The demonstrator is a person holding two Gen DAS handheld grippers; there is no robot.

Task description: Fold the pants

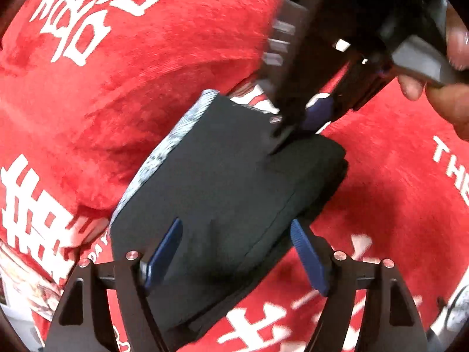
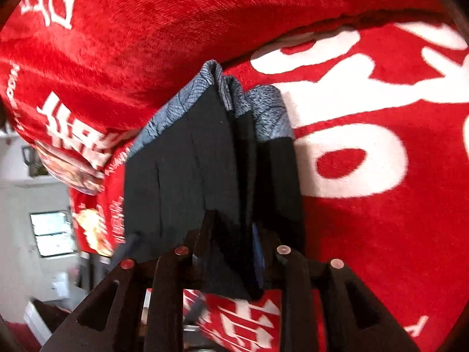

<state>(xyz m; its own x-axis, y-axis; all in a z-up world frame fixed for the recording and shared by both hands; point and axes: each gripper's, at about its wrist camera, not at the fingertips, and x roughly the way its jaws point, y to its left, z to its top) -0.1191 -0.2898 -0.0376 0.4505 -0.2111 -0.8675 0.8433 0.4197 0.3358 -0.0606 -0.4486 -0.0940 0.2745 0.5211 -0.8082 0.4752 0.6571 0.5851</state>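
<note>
The pants (image 1: 222,187) are black with a grey-blue patterned waistband, folded into a compact bundle on a red blanket (image 1: 132,73). My left gripper (image 1: 234,252) is open, its blue pads either side of the bundle's near end, just above it. My right gripper (image 1: 296,120) reaches in from the top right in the left wrist view and pinches the bundle's far edge. In the right wrist view the pants (image 2: 205,161) hang in folded layers, and my right gripper (image 2: 234,234) is shut on their near edge.
The red blanket (image 2: 381,220) with large white characters covers the surface, bunched into a raised fold (image 2: 176,29) behind the pants. A room with a window (image 2: 52,231) and white walls shows at the left edge of the right wrist view.
</note>
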